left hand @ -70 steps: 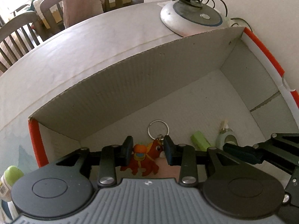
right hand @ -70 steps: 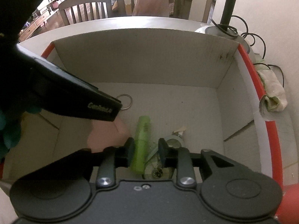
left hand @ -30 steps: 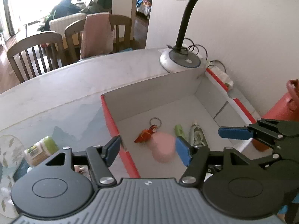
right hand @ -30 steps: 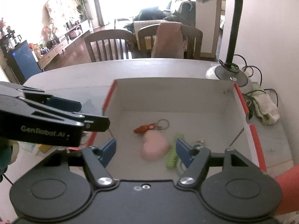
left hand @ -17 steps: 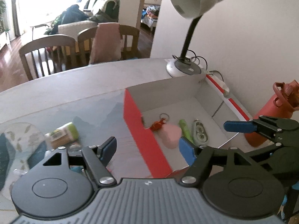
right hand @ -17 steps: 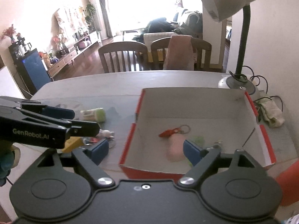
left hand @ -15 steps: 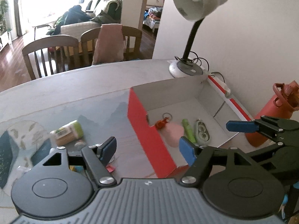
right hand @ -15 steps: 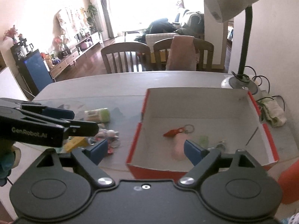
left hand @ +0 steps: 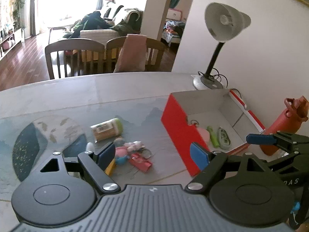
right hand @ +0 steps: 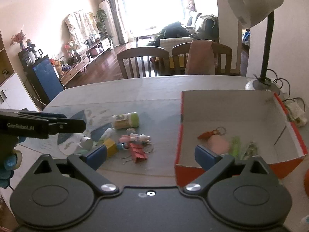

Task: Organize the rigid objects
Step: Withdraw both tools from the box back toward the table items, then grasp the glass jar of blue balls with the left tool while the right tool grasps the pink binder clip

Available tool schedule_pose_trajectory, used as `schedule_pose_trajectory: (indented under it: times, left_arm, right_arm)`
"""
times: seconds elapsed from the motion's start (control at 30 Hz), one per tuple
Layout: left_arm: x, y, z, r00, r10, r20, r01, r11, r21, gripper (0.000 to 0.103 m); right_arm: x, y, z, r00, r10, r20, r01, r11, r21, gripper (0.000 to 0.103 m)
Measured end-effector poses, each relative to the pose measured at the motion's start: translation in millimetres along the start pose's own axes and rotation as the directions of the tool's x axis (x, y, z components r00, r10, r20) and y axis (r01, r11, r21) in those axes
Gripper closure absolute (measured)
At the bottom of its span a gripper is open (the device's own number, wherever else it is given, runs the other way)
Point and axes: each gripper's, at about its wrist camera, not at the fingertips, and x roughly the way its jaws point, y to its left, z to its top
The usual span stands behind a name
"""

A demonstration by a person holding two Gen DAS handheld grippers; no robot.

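Observation:
A red cardboard box (left hand: 179, 131) (right hand: 193, 169) with a white inside stands at the table's right. In it lie an orange keychain (right hand: 207, 134), a pink heart (right hand: 219, 145), a green tube (left hand: 212, 136) (right hand: 235, 143) and a pale green item (left hand: 224, 138). On the table left of it lies a pile: a green-capped jar (left hand: 107, 128) (right hand: 126, 122), pink figures (left hand: 127, 148) (right hand: 135, 137), a red clip (left hand: 140, 162) (right hand: 138, 153), a yellow block (right hand: 110, 147). My left gripper (left hand: 152, 155) is open and empty above the pile. My right gripper (right hand: 152, 154) is open and empty above the table.
A desk lamp (left hand: 222, 38) (right hand: 256, 29) stands behind the box by the wall. An orange bottle (left hand: 283, 123) stands right of the box. Wooden chairs (right hand: 144, 61) line the table's far edge. A round patterned mat (left hand: 44, 135) lies at the left.
Both grippers have let go of their items in the box, opened, and pulled up and back to the left. The pile on the table has come into view.

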Motion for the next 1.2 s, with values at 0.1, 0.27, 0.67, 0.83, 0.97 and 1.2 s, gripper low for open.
schedule_pose_trajectory:
  times: [0.1, 0.27, 0.67, 0.83, 0.97, 1.2]
  left_arm:
    - [-5, 19, -4, 1.0, -0.003, -0.001, 0.003, 0.999, -0.034, 0.016]
    - [-12, 49, -14, 0.999, 0.027, 0.037, -0.025, 0.998, -0.056, 0.0]
    - [18, 122, -47, 0.993, 0.113, -0.018, -0.114, 0.985, -0.126, 0.0]
    - [41, 144, -60, 0.986, 0.165, -0.036, -0.168, 0.978, -0.127, 0.0]
    - [58, 156, -64, 0.976, 0.213, -0.035, -0.216, 0.967, -0.132, 0.0]
    - [81, 161, -66, 0.956, 0.294, -0.019, -0.294, 0.95, -0.103, 0.0]
  right_arm:
    - [6, 11, -2, 1.0, 0.009, -0.009, -0.009, 1.0, 0.0, 0.006]
    - [21, 30, -8, 0.999, 0.017, -0.028, -0.017, 1.0, -0.004, 0.006]
    - [83, 62, -30, 0.995, -0.03, -0.092, 0.026, 0.998, -0.049, 0.009]
    - [114, 62, -39, 0.991, -0.07, -0.112, 0.065, 0.996, -0.055, 0.014]
    - [135, 60, -44, 0.985, -0.113, -0.127, 0.106, 0.992, -0.062, 0.018]
    - [159, 56, -47, 0.978, -0.159, -0.135, 0.153, 0.987, -0.055, 0.023]
